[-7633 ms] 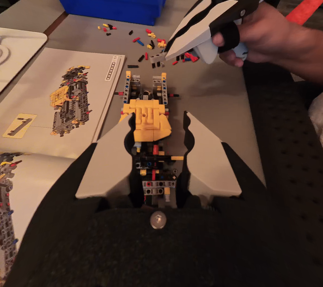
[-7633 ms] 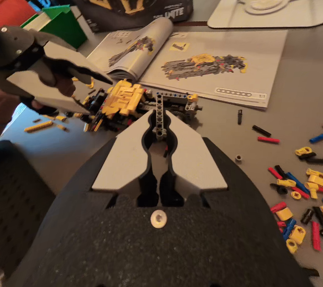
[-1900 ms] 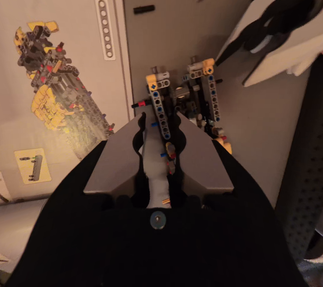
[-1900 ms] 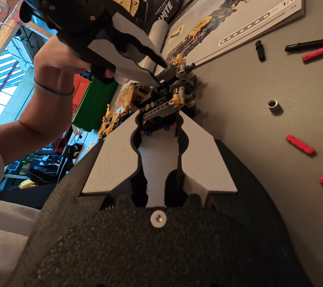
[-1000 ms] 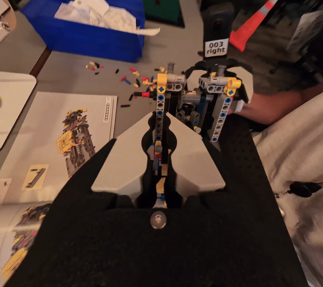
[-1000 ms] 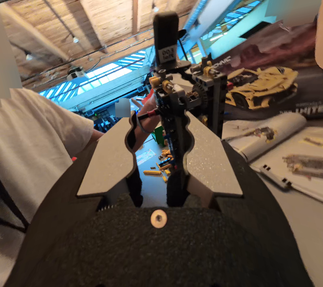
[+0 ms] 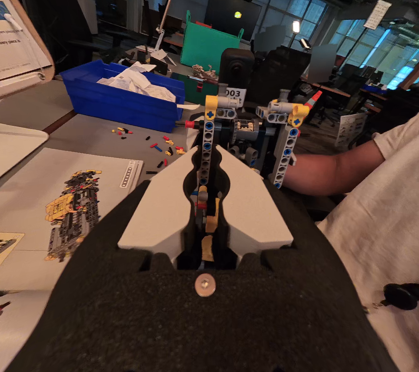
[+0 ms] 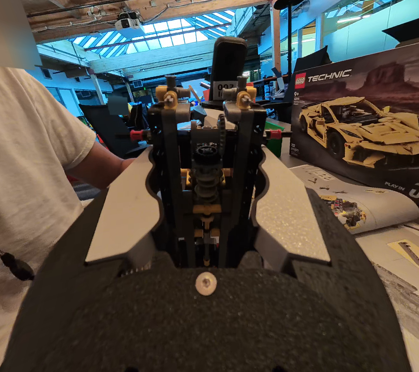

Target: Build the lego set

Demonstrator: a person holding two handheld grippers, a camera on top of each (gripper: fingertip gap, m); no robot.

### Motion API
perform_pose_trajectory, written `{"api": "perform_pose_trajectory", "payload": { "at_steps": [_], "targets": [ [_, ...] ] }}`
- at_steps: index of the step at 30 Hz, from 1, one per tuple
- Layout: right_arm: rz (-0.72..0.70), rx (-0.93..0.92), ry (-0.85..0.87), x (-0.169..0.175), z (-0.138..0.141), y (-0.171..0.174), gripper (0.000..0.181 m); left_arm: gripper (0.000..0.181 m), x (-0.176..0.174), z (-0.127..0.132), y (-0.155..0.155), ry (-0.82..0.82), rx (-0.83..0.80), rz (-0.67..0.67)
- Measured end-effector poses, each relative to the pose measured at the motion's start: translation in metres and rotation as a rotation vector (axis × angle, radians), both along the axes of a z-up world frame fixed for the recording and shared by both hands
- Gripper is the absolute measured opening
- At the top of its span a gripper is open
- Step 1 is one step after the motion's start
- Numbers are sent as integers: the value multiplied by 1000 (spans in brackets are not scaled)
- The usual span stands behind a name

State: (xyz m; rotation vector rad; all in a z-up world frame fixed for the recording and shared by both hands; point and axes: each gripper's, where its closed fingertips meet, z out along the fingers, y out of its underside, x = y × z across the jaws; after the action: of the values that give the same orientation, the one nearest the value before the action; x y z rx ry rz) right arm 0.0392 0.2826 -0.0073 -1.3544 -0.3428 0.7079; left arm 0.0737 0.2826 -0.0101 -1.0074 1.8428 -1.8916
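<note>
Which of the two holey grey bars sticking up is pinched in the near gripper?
The left grey beam, the one with the red pin beside its top. It runs down between the left gripper fingers; the right grey beam stands free beside them.

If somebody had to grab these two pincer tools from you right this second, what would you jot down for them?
Left gripper: shut on one grey holed side beam of the lego chassis, which is held upright, off the table.
Right gripper: set wide around the chassis, fingers along both its sides; whether they press is unclear.
Loose pins lie on the table in front of the blue bin; the instruction book lies open at the left, the set's box behind it.
Done: frame with gears and yellow parts.
Left: most of the car; don't release both grips at once.
</note>
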Motion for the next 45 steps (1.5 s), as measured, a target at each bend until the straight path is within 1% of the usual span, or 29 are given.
{"api": "perform_pose_trajectory", "payload": {
  "at_steps": [2, 3, 5, 7, 9, 11, 12, 14, 15, 16, 17, 20, 21, 22, 24, 27, 29, 31, 32, 33, 36, 37, 38, 39, 40, 41, 42, 44, 45],
  "targets": [
    [-6, -6, -35, 0, -1, -7, 85, 19, -4, 2, -3, 19, -19, -42],
    [-14, -16, -50, 3, -3, -12, 85, 32, -6, 2, 1, 29, -15, -36],
    [-50, -33, -62, 17, -6, -25, 84, 34, -9, -7, 12, 63, 56, -26],
    [-108, -23, -30, 35, -5, -37, 84, 34, -4, -36, 32, 129, 224, 26],
    [-150, 5, 8, 49, -3, -47, 84, 34, 6, -74, 55, 230, 437, 67],
    [-166, 27, 30, 56, 1, -51, 84, 34, 12, -110, 71, 355, 642, 50],
    [-167, 34, 32, 58, 2, -52, 84, 34, 15, -124, 76, 398, 710, 30],
    [-171, 43, 42, 60, 2, -53, 84, 34, 21, -146, 80, 468, 788, 6],
    [-175, 48, 49, 61, 2, -54, 84, 34, 26, -153, 80, 482, 790, 30],
    [-179, 52, 51, 61, 2, -54, 84, 34, 31, -155, 74, 474, 752, 67],
    [-184, 52, 51, 62, 2, -54, 84, 33, 36, -154, 67, 457, 698, 137],
    [-181, 55, 63, 64, 2, -55, 84, 31, 41, -159, 59, 443, 543, 433],
    [-178, 57, 67, 65, 2, -55, 84, 31, 39, -166, 54, 467, 488, 486],
    [-177, 56, 68, 65, 2, -55, 85, 32, 37, -174, 47, 488, 464, 504],
    [-173, 58, 69, 65, 2, -56, 85, 31, 41, -185, 47, 448, 539, 549],
    [-164, 63, 70, 65, 2, -57, 85, 31, 56, -187, 55, 382, 698, 540],
    [-159, 64, 71, 65, 2, -57, 85, 31, 63, -186, 59, 362, 763, 499],
    [-163, 64, 78, 67, 1, -58, 84, 29, 60, -198, 59, 428, 808, 413],
    [-165, 62, 81, 68, 1, -58, 85, 15, 58, -201, 55, 443, 790, 360],
    [-168, 59, 85, 69, 1, -58, 84, 8, 54, -202, 48, 458, 773, 302],
    [-171, 56, 95, 72, 1, -58, 85, 7, 33, -203, 37, 507, 770, 187],
    [-171, 58, 96, 71, 1, -58, 85, 7, 24, -200, 33, 533, 732, 162],
    [-169, 61, 97, 71, 1, -57, 85, 7, 12, -195, 24, 564, 649, 123],
    [-167, 63, 97, 70, 1, -57, 84, 7, -3, -187, 10, 601, 531, 51],
    [-165, 66, 94, 69, 1, -57, 84, 7, -24, -178, -5, 647, 416, -52],
    [-163, 69, 91, 68, 2, -57, 84, 7, -45, -173, -17, 682, 348, -147],
    [-160, 71, 89, 67, 2, -57, 85, 7, -64, -173, -22, 697, 347, -212],
    [-159, 73, 87, 66, 2, -56, 84, 7, -96, -190, -18, 720, 484, -289],
    [-159, 74, 86, 65, 2, -56, 84, 7, -114, -196, -18, 738, 551, -351]
  ]
}}
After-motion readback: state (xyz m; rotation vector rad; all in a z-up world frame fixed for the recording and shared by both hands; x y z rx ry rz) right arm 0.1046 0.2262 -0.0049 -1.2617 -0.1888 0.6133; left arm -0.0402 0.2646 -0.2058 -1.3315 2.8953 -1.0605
